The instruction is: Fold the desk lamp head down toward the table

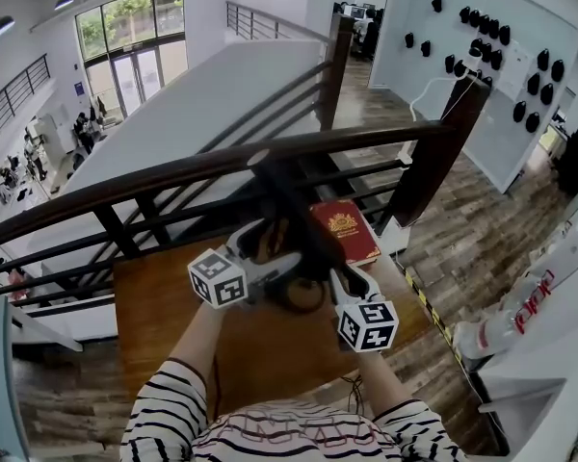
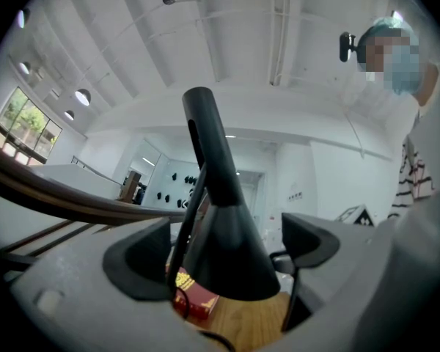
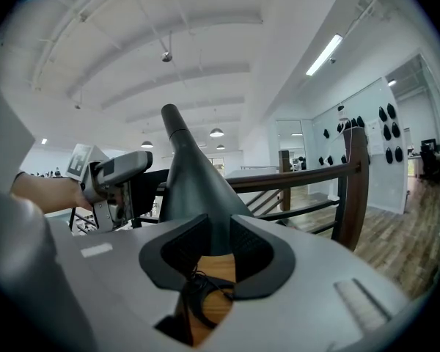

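The black desk lamp (image 1: 294, 210) stands on the wooden table (image 1: 164, 296) just inside the railing. Its slim arm rises from a cone-shaped lower part (image 2: 224, 248). My left gripper (image 2: 224, 254) stands open around that cone, with a gap on each side; in the head view the left gripper (image 1: 275, 256) is at the lamp's left. My right gripper (image 3: 218, 257) has its jaws close together, and the lamp's cone (image 3: 198, 182) fills the space between the pads. From above, the right gripper (image 1: 339, 279) sits at the lamp's right. The lamp's cable (image 3: 205, 292) lies coiled under it.
A red book (image 1: 347, 229) lies on the table right behind the lamp. A dark wooden railing (image 1: 173, 176) with a thick post (image 1: 443, 152) borders the far side, with a drop to a lower floor beyond. A white counter (image 1: 549, 296) is to the right.
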